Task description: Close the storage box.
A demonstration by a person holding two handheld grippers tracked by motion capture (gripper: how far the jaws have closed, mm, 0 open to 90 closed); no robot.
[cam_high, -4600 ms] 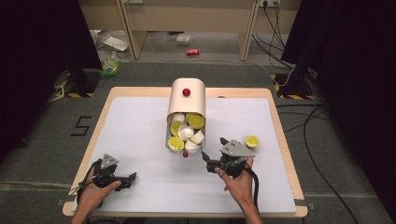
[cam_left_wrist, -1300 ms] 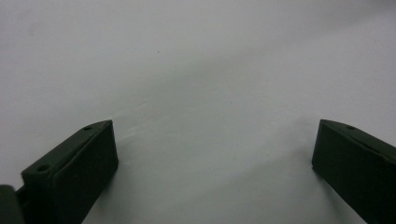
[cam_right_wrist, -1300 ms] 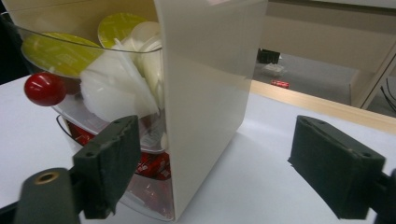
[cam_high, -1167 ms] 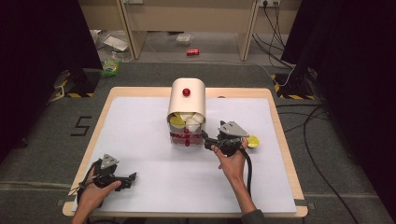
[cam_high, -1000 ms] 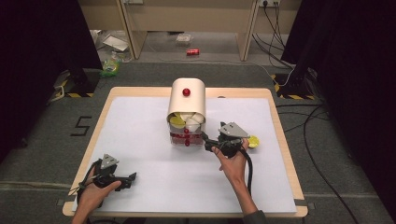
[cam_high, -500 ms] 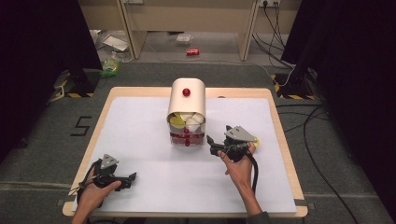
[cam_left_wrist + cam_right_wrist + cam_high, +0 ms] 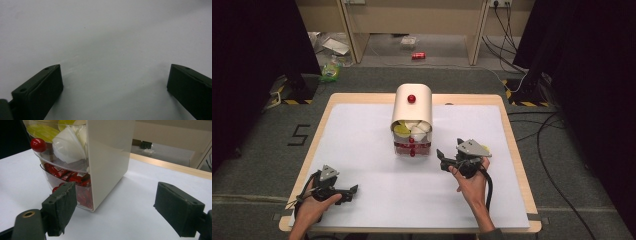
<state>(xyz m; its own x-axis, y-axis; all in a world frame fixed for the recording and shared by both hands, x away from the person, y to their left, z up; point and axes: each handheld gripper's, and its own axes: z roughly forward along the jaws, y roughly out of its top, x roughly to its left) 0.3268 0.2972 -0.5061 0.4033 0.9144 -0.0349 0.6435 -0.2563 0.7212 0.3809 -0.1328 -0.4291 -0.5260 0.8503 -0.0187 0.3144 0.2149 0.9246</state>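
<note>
Right gripper point(image 7: 113, 211), jaws apart and empty, faces a cream two-drawer box point(image 7: 110, 157) holding red packets point(image 7: 75, 178).

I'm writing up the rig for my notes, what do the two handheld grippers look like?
Both are black. The left gripper and the right gripper each carry a grey three-cornered plate on top and trail a black cable. Up close, the right one's fingers are blocky, with dark textured pads and a brass-coloured eyelet near the base. A dark sleeve edge shows at the right wrist.
</note>
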